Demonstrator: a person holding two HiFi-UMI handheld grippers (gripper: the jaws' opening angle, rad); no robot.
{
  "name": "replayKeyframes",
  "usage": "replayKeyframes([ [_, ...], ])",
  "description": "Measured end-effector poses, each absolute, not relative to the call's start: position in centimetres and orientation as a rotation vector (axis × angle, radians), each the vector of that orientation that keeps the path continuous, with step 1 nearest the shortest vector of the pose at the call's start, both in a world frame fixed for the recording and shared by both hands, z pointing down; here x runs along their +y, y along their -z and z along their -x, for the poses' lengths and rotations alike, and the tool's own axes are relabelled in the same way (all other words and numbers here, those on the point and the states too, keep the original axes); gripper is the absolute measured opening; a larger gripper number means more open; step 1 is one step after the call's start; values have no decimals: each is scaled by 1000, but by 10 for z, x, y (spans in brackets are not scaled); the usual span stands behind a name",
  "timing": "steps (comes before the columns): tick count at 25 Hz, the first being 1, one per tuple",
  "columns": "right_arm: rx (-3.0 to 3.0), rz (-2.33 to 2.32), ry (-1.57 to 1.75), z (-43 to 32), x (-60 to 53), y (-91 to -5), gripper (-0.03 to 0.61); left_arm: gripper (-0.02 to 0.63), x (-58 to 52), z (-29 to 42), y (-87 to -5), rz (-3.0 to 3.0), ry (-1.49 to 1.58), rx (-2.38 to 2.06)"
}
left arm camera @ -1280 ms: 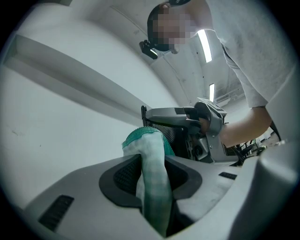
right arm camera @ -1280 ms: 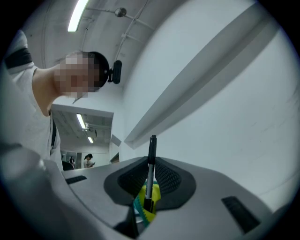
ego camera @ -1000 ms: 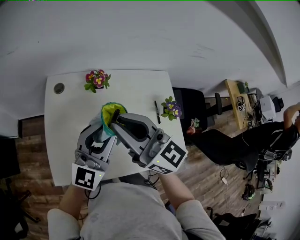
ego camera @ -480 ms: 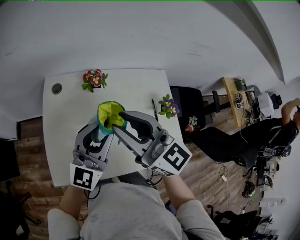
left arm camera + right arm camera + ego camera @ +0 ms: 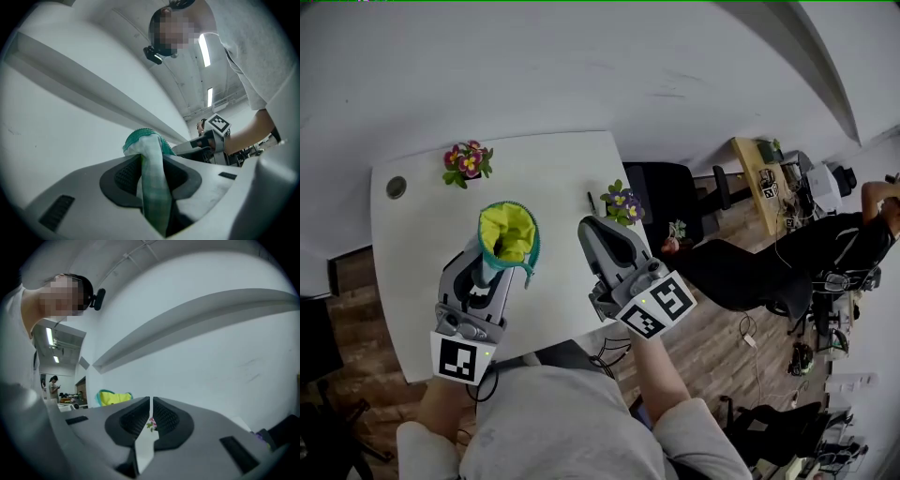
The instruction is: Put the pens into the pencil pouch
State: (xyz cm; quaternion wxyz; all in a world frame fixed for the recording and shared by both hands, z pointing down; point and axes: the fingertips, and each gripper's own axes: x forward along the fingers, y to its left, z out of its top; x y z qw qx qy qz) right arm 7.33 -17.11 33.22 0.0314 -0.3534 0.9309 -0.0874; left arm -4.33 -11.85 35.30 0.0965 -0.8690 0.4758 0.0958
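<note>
Left gripper (image 5: 151,168) clenched on pouch (image 5: 143,140) fabric; right gripper (image 5: 151,420) closed, empty. Only head view shows pen (image 5: 591,202) on table (image 5: 412,244).

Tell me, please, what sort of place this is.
Most likely an office or lab workroom: a white table with potted flowers, a black chair beside it, and a wooden desk loaded with equipment further off.
</note>
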Motion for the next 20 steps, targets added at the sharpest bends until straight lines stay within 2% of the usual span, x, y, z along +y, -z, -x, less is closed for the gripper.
replayKeyframes([
  [7,2869,1487,533,-149,-187,-424,40,123,-128,25,-352,2588,-280,1394],
  [16,2978,1726,861,-184,-206,-528,41,123,-135,11,-355,2571,-251,1441],
  [20,2985,1837,964,-198,-217,-566,80,123,-139,10,-358,2564,-238,1471],
])
